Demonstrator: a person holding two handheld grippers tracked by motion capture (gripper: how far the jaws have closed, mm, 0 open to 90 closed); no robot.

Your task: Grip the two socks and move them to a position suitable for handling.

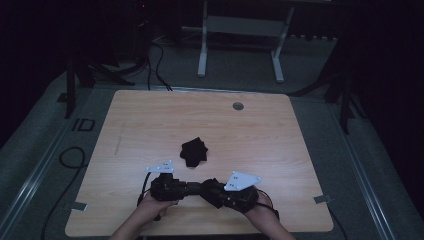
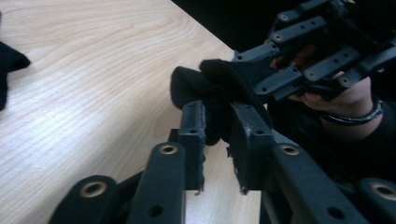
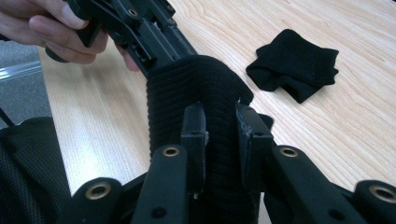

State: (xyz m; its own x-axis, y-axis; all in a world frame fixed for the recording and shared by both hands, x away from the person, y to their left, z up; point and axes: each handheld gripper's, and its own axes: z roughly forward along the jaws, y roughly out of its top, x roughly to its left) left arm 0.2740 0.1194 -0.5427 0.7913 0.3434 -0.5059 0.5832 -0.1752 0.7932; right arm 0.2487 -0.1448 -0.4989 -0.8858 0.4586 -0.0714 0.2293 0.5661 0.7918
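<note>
A ribbed black sock (image 3: 187, 93) hangs just above the wooden table (image 1: 150, 120) near its front edge, stretched between both grippers. My right gripper (image 3: 222, 135) is shut on one end, with fabric packed between its jaws. From the other side my left gripper (image 2: 218, 130) is shut on the sock (image 2: 210, 84). In the high view the left gripper (image 1: 192, 188) and right gripper (image 1: 209, 190) point at each other, tips almost meeting. A second black sock (image 1: 194, 152), folded, lies at the table's middle; it also shows in the right gripper view (image 3: 294, 63).
A round cable hole (image 1: 238, 106) sits near the table's far edge. White desk legs (image 1: 202, 50) stand on the floor behind. Cables (image 1: 70, 157) lie on the floor at the left. The person's hands come in over the front edge.
</note>
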